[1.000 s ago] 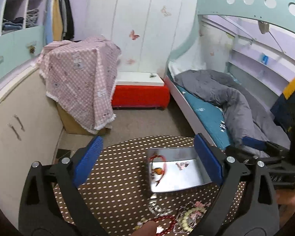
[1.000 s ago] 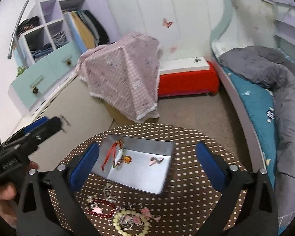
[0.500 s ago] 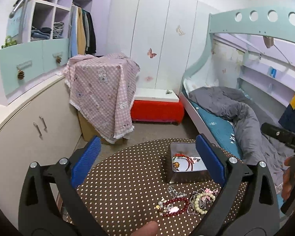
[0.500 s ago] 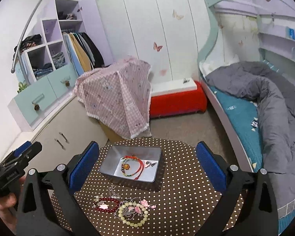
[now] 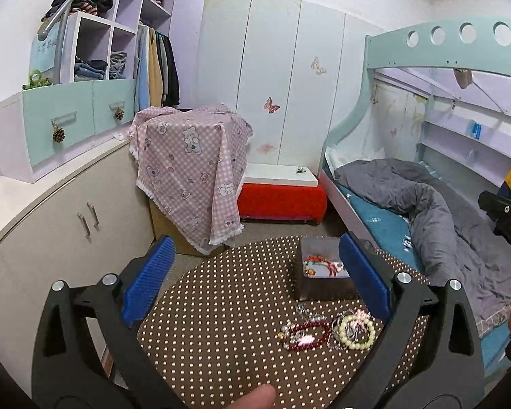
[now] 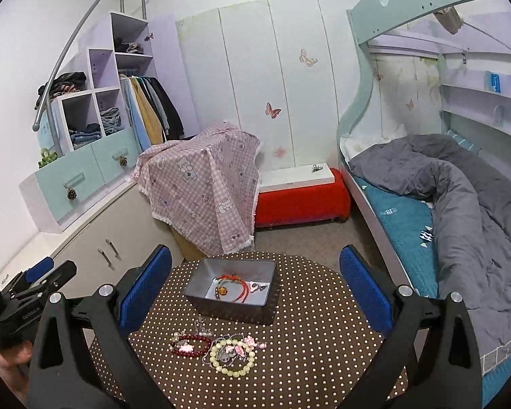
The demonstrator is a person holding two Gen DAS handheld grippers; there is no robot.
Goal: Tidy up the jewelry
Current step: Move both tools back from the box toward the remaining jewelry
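A grey metal tray (image 6: 231, 311) stands on the round brown polka-dot table (image 6: 323, 341), with a red cord bracelet (image 6: 235, 285) and a small charm inside. In front of the tray lie loose pieces: a dark red bead bracelet (image 6: 189, 344), a cream pearl bracelet (image 6: 233, 359) and thin chains. My right gripper (image 6: 255, 288) hovers above and behind them, open and empty. My left gripper (image 5: 255, 272) is also open and empty, held back from the tray (image 5: 323, 289) and the bracelets (image 5: 306, 335), which sit towards its right finger. A fingertip shows at the left wrist view's bottom edge.
Beige cabinets (image 5: 68, 225) line the left side. Beyond the table stand a box under a pink checked cloth (image 6: 204, 187) and a red bench (image 6: 299, 201). A bunk bed with a grey duvet (image 6: 460, 197) runs along the right. The other gripper's body (image 6: 34, 286) sits at far left.
Both grippers have drawn up and back from the table, so the tray and bracelets look smaller and farther off. The jewelry has not moved.
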